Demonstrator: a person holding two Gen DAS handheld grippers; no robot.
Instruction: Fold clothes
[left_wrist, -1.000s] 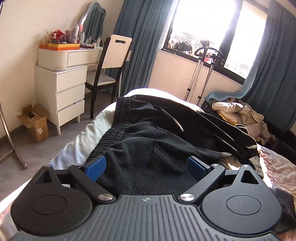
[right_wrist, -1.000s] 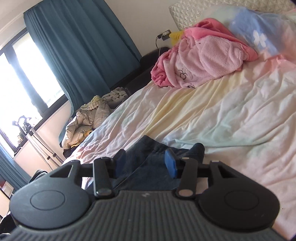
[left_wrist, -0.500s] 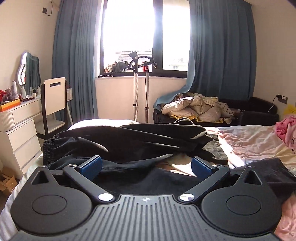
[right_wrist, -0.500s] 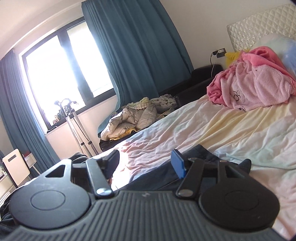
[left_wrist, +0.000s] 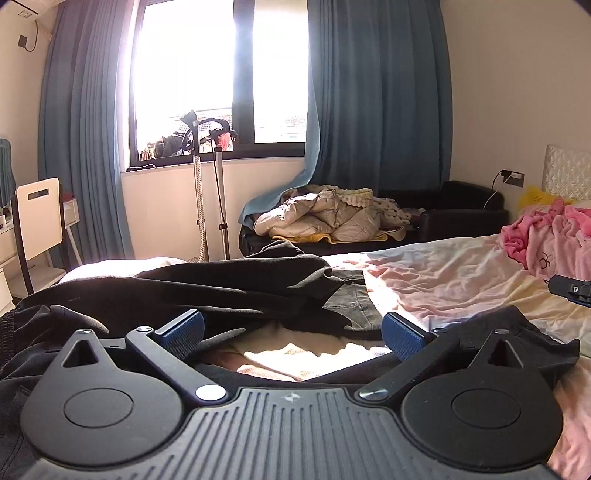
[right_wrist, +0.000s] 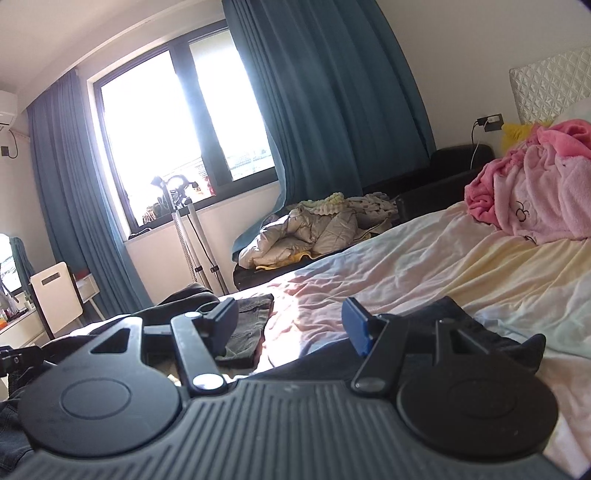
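Trousers (left_wrist: 236, 288): dark, rumpled across lower left, no tidy fold yet
Left gripper (left_wrist: 291, 334): wide, empty
Right gripper (right_wrist: 290, 325): wide, empty
Progress: early, folding all left

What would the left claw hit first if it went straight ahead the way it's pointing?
Most likely the black trousers bunched on the bed just ahead of the open left claw. Depth is uncertain; a sunlit gap lies between.
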